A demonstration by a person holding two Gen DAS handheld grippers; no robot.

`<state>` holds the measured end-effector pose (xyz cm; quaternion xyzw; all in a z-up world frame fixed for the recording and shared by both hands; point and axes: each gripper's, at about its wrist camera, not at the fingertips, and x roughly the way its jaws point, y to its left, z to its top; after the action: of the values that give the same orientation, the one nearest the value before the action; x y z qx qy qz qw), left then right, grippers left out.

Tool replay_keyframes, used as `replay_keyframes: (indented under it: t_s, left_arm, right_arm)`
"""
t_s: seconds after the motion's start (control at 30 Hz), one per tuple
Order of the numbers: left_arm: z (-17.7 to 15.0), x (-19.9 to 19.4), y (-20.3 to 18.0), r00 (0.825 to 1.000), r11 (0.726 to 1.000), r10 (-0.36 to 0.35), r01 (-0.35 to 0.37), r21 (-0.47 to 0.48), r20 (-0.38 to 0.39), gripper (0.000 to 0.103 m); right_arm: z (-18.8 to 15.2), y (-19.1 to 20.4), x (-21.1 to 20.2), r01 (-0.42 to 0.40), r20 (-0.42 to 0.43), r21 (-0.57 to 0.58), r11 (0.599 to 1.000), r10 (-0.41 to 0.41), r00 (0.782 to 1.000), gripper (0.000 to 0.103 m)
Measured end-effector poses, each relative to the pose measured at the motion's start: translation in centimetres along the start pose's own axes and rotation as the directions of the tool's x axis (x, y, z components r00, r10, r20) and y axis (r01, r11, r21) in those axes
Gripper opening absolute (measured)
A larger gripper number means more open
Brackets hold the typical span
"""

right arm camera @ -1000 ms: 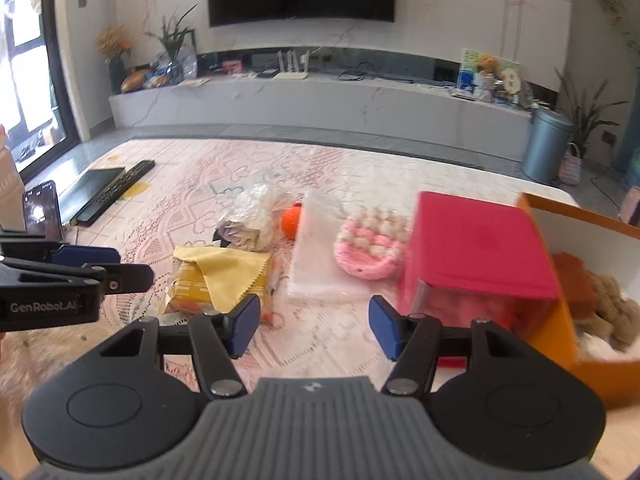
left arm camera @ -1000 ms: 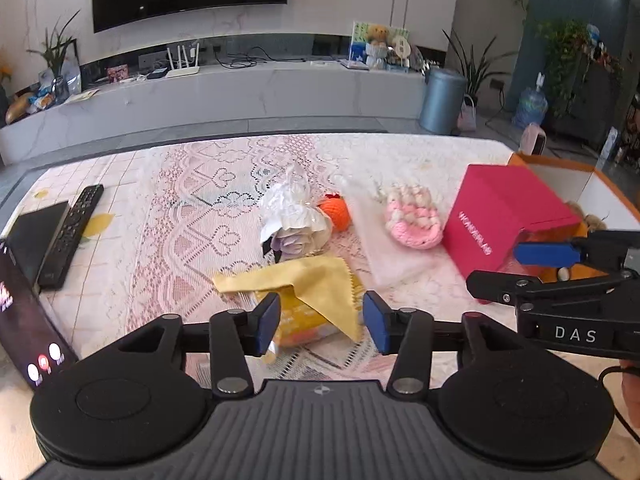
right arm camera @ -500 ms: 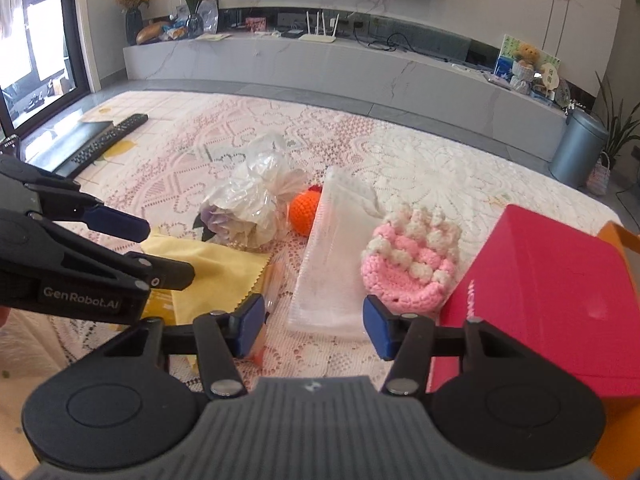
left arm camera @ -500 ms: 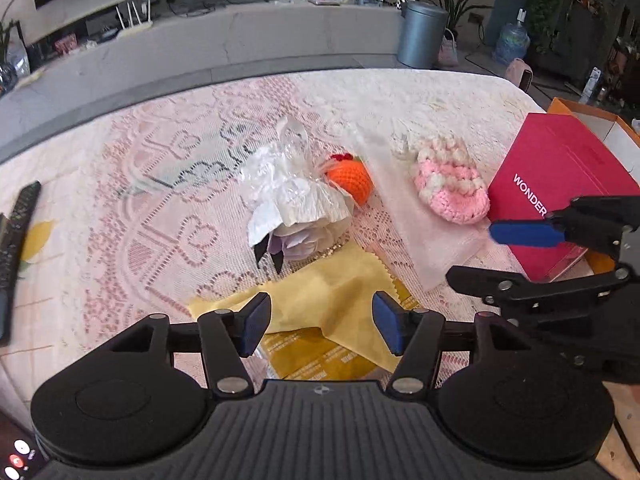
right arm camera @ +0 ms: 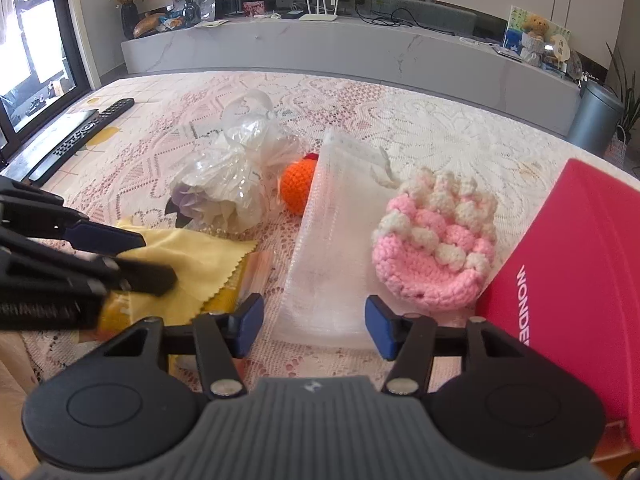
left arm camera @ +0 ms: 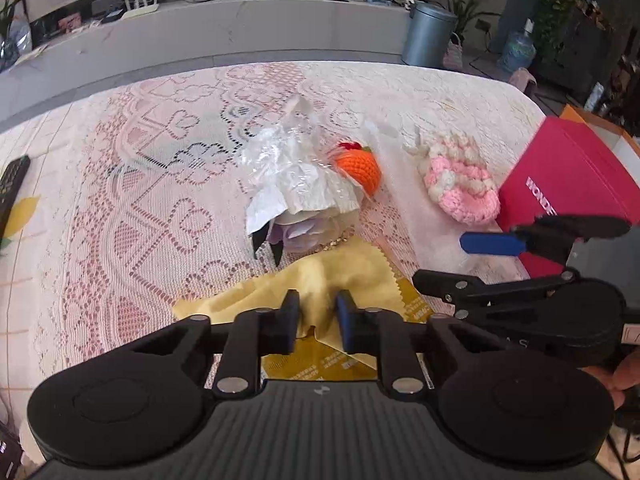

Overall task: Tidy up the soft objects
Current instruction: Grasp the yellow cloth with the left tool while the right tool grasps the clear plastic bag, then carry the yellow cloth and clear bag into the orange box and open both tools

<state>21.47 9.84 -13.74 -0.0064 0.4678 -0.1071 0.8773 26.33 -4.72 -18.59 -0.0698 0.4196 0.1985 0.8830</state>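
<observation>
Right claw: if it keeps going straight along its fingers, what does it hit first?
Most likely the translucent white mesh pouch lying flat on the lace-covered table. The open right claw is centred on the pouch's near edge, with the pink crocheted pouch off to the right. Height above the table is unclear.

Left claw: matte black body, two round discs flanking a ribbed grey centre plate with a small white logo. Silver screw heads on the black linkage arms. Finger pads blue. Right claw: same build, blue pads, silver screws. White "GenRobot" lettering on the left unit's side, blurred. Bare fingertips of the right hand at the frame edge.
</observation>
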Motion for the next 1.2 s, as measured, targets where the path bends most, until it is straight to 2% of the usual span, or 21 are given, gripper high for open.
replay_keyframes:
  t_s: [0.03,0.07,0.13,0.3,0.4,0.53,0.67,0.83,1.03,1.2]
  left_arm:
    - [0.0,0.1,0.2,1.0,1.0,0.01,-0.01,-0.007,-0.002,0.006]
    - [0.0,0.1,0.2,1.0,1.0,0.023,-0.023,-0.008,-0.003,0.003]
    - [0.0,-0.1,0.1,0.999,0.999,0.037,-0.037,-0.01,0.01,0.002]
    - [0.1,-1.7,0.9,0.995,0.995,0.052,-0.045,-0.085,0.086,0.001]
    - [0.1,-2.5,1.0,0.993,0.993,0.043,-0.03,-0.117,0.11,0.001]
    - [0.3,-3.9,0.4,0.989,0.993,0.031,-0.014,-0.116,0.142,0.001]
    - [0.2,-5.3,-0.4,0.986,0.991,0.023,-0.001,-0.137,0.164,0.001]
    - [-0.8,-7.5,-1.2,0.981,0.984,0.014,0.02,-0.174,0.192,0.001]
    - [-1.8,-10.8,-2.6,0.971,0.98,0.008,0.04,-0.197,0.24,0.001]
    - [-2.9,-13.5,-4.3,0.962,0.979,0.008,0.048,-0.199,0.275,0.001]
  right_arm:
    - [-0.1,-0.2,0.3,-0.001,-0.006,0.011,1.0,0.001,1.0,0.056]
    - [-0.3,-0.3,0.5,-0.004,-0.013,0.021,1.0,0.004,1.0,0.056]
    - [-0.4,0.0,0.6,0.015,-0.001,-0.002,1.0,-0.015,1.0,0.049]
    - [-0.5,0.1,0.5,0.043,0.016,-0.029,0.999,-0.043,0.999,0.012]
    - [-0.5,-0.3,0.4,0.052,0.019,-0.017,0.999,-0.051,0.998,0.001]
    - [-0.2,-0.1,-0.9,0.051,0.041,-0.025,0.998,-0.05,0.998,0.001]
    - [0.3,1.0,-3.8,0.028,0.084,-0.058,0.998,-0.024,0.996,0.0]
    - [0.7,1.4,-7.7,-0.017,0.112,-0.034,0.999,0.02,0.993,0.0]
    - [-0.3,1.7,-12.5,-0.062,0.138,-0.003,0.998,0.062,0.989,0.0]
    - [-1.7,1.5,-16.7,-0.065,0.177,0.019,0.998,0.061,0.982,0.0]
